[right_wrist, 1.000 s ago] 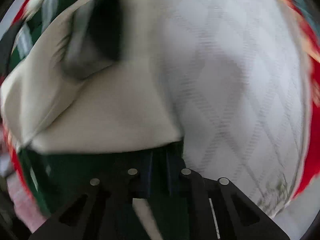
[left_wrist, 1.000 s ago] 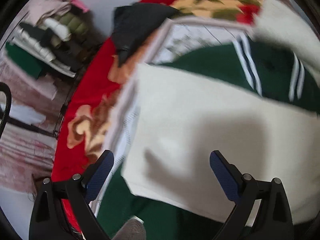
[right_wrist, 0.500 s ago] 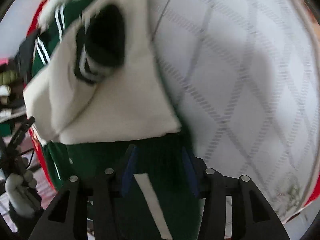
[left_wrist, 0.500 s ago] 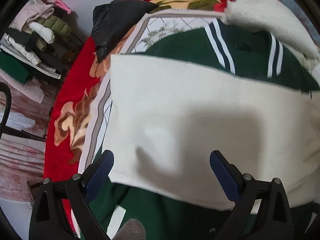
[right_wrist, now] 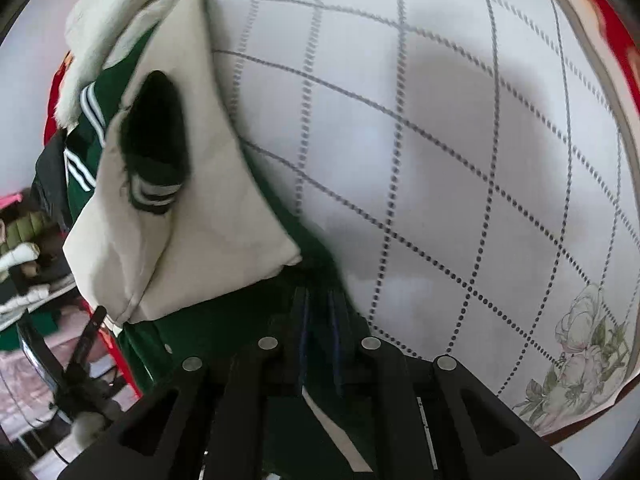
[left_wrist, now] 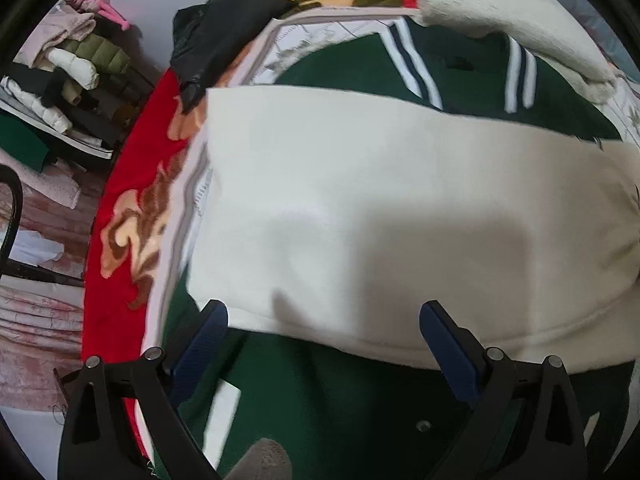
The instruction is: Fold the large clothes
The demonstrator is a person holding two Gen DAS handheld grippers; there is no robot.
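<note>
- Left gripper (left_wrist: 323, 322): jaws spread wide, nothing between the blue pads (left_wrist: 202, 344); it hangs above the lower edge of the cream sleeve (left_wrist: 392, 208), pointing steeply down.
- Right gripper (right_wrist: 319, 304): jaws have just been closing and now stand nearly together, pinching the green fabric of the jacket (right_wrist: 224, 332) at its edge beside the sheet.
- Jacket (left_wrist: 328, 408): a green varsity-style garment with cream sleeves, lying on the bed; one cream sleeve is folded across the green body. Striped navy-and-white trim (left_wrist: 412, 68) shows at the far end; a dark striped cuff (right_wrist: 154, 192) lies on the cream sleeve in the right wrist view.
- White sheet (right_wrist: 460, 152): a grid of dotted grey lines, a flower print (right_wrist: 584, 344) near one corner; the jacket rests on it.
- Red floral blanket (left_wrist: 120, 248): under the sheet, showing along the bed's edge.
- Black garment (left_wrist: 216, 36): bunched on the blanket near the jacket's far corner.
- Fluffy white item (left_wrist: 516, 24): touching the jacket's striped end.
- Shelf (left_wrist: 60, 92): an open rack beside the bed, holding stacked folded clothes in cream, olive, black, pink and green.
</note>
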